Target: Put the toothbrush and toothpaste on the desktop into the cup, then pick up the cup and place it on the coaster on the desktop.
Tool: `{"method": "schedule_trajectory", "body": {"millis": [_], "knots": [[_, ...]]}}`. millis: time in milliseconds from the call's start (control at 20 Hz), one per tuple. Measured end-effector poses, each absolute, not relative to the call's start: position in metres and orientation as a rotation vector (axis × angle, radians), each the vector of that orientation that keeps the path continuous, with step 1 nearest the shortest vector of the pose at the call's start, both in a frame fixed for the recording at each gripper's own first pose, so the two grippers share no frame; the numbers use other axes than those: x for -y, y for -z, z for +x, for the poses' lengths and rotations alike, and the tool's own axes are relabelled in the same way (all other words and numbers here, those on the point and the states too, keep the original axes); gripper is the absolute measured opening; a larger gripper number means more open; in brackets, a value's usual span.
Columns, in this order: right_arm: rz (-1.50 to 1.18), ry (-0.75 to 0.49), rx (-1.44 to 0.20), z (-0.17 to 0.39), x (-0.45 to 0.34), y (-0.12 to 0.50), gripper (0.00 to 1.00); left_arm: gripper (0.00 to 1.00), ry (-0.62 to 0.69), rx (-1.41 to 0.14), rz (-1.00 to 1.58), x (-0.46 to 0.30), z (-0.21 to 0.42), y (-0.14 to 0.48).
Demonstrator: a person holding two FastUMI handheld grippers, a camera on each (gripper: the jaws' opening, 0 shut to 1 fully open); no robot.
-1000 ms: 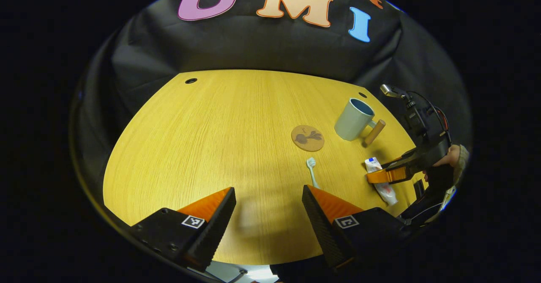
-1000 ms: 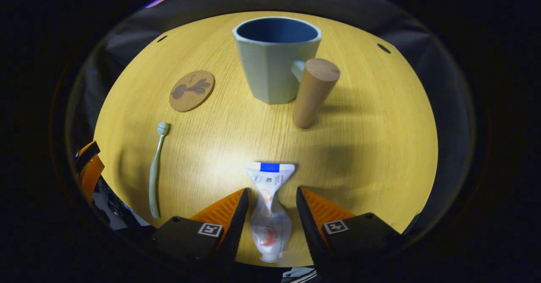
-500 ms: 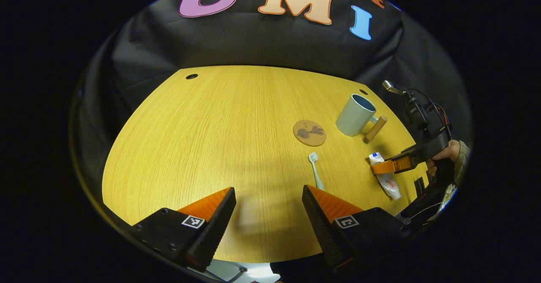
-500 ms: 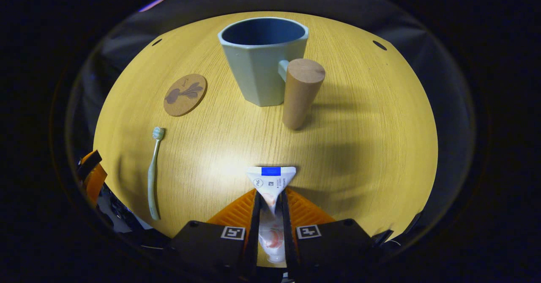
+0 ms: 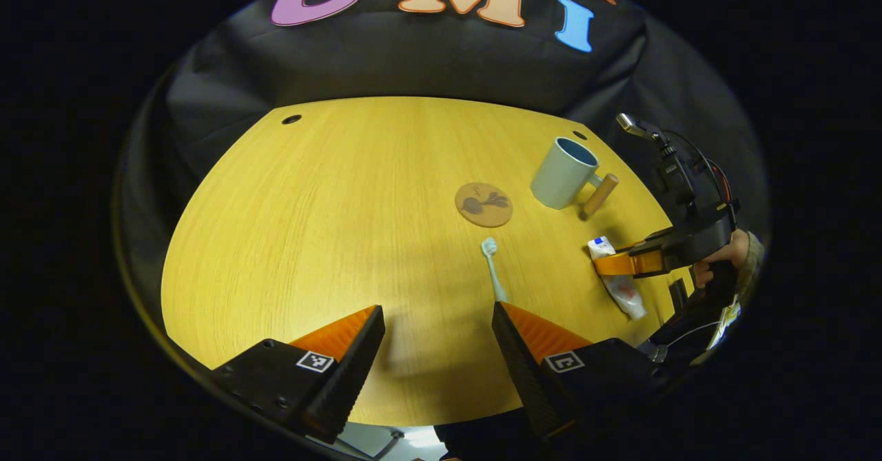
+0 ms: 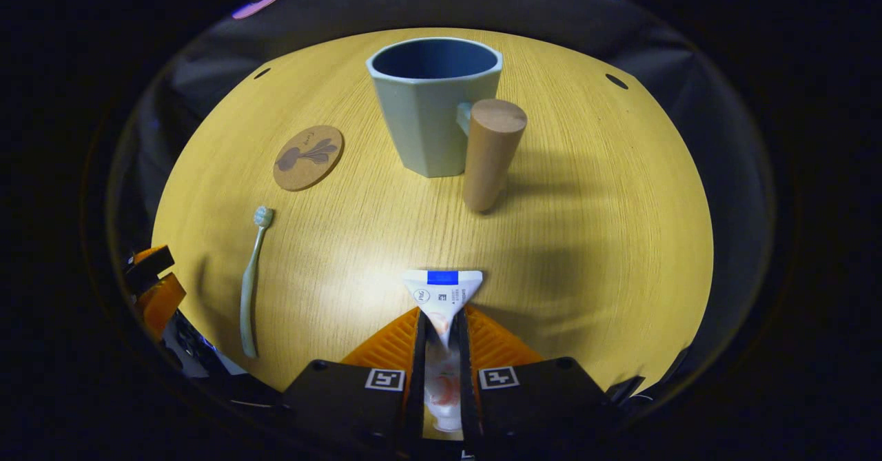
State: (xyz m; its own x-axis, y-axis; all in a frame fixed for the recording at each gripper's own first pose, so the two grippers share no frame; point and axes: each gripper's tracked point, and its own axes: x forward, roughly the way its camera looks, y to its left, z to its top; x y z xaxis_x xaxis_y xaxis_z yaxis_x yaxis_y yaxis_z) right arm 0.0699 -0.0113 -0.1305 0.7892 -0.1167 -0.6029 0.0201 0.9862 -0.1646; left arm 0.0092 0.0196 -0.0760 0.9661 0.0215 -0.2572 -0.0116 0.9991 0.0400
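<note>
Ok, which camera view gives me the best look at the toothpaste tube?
The right gripper view: the toothpaste tube sits close and centred, pinched between the right gripper. The left gripper view shows the tube small and far off, partly hidden behind that gripper.

Yellow wooden desktop [image 6: 586, 227], pale cup [image 6: 431, 113] with wooden handle standing upright, round coaster [image 6: 308, 157] beside it, toothbrush [image 6: 251, 282] lying nearer, toothpaste [image 6: 441, 302] tube at front edge.
</note>
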Motion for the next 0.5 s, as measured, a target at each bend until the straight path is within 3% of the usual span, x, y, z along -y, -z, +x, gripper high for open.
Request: {"method": "schedule_trajectory", "body": {"millis": [500], "knots": [[-0.148, 0.044, -0.604, 0.071, 0.012, 0.129, 0.25, 0.94, 0.045, -0.478, 0.111, 0.023, 0.043, 0.084]]}}
